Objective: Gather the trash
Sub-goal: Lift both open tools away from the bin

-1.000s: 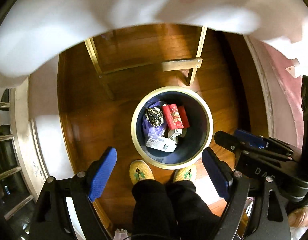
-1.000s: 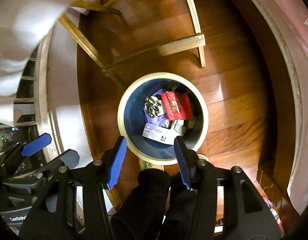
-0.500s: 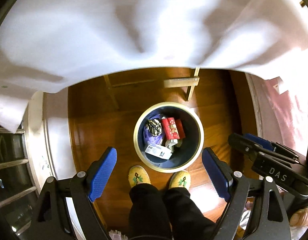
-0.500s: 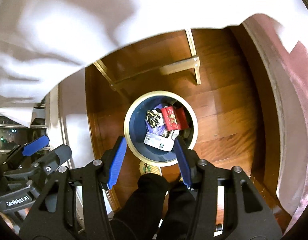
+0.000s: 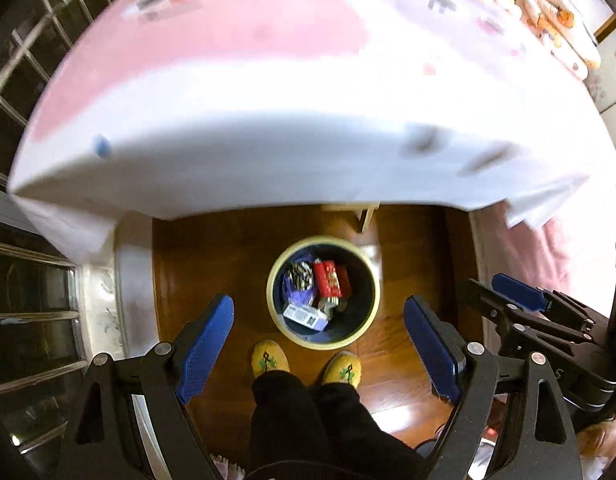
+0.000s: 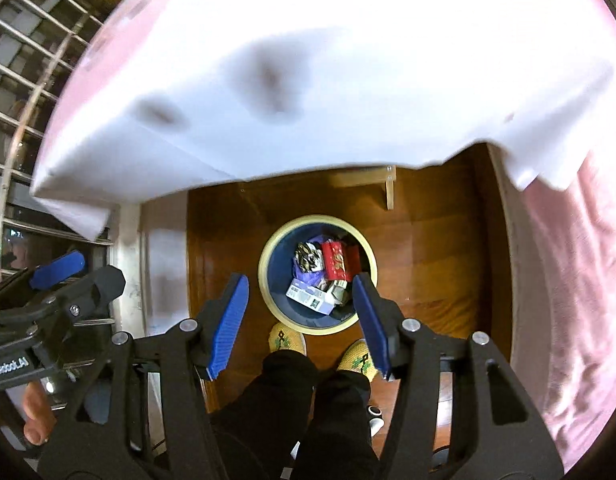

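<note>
- On my left I see a dark window (image 5: 31, 312) with pale bars, next to a white wall strip.
- My left gripper (image 5: 324, 346) points steeply down at the floor (image 5: 211, 264); its blue pads (image 5: 205, 342) are spread wide with nothing between them.
- The bin (image 5: 372, 308), cream-rimmed and dark blue inside, stands on the wood floor below both grippers, just ahead of my yellow slippers (image 5: 267, 356).
- The trash lies inside the bin: a red box (image 5: 328, 278), a striped wrapper (image 5: 299, 274) on a purple bag (image 6: 308, 278), and a white carton (image 5: 303, 316).
- A white cloth (image 5: 267, 140) over a table fills the upper part of both views, blurred.
- My right gripper (image 6: 301, 320) also aims down over the bin; its jaws are opening, with nothing gripped.
- At right hangs a pink cloth (image 6: 568, 280).
</note>
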Demonstrator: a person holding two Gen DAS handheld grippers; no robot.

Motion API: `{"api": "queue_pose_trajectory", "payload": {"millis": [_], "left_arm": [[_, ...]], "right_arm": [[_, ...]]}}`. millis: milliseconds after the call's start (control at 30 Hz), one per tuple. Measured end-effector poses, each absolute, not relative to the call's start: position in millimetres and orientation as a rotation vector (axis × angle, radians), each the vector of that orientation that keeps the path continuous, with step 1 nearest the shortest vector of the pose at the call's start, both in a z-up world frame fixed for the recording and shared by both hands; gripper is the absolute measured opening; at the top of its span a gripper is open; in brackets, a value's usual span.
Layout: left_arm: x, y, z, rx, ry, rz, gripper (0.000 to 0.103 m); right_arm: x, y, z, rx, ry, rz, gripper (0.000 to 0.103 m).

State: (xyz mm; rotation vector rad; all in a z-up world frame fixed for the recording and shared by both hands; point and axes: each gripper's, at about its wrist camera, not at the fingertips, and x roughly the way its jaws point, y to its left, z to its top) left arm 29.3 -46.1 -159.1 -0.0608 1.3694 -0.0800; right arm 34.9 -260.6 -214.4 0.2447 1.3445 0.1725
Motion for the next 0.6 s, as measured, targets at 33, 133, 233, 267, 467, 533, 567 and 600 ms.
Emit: {"api": "queue_pose_trajectory", "payload": {"millis": [33,133,233,267,467,533,567,600], "left_arm": [[28.4,-45.2,-143.8,-0.052,1.353,-0.068,0.088],[27.3,-43.1,-107.3,-0.027,1.312,-0.027,0.088],[25.4,-39.8,-63.7,-0.024,1.252,-0.006,0.088],[25.0,-39.2,-52.7,-0.024,1.236,-0.002,0.088],[23.1,-32.7,8.6,-0.038,1.155,0.046,0.088],[23.3,-31.7,23.4,-0.047,1.136,0.058,0.088],[22.8,-31.7,28.8,-0.052,1.129,0.059,0.088],[21.6,-31.7,31.4,-0.057,1.122,0.059,0.088]], "right_arm": [[35.6,-260.1,-200.5,0.235,1.336,0.175,0.052],[37.2,-257.6,-158.0,0.204,1.293,0.193,0.056],[39.6,-252.9,-111.0,0.161,1.226,0.216,0.057],[39.4,-252.1,-100.5,0.153,1.214,0.219,0.057],[40.6,-249.2,-32.1,0.149,1.140,0.252,0.058],[37.9,-249.8,-11.2,0.148,1.114,0.258,0.059],[35.8,-249.3,-4.5,0.147,1.107,0.260,0.059],[34.9,-250.1,1.6,0.146,1.100,0.262,0.059]]}}
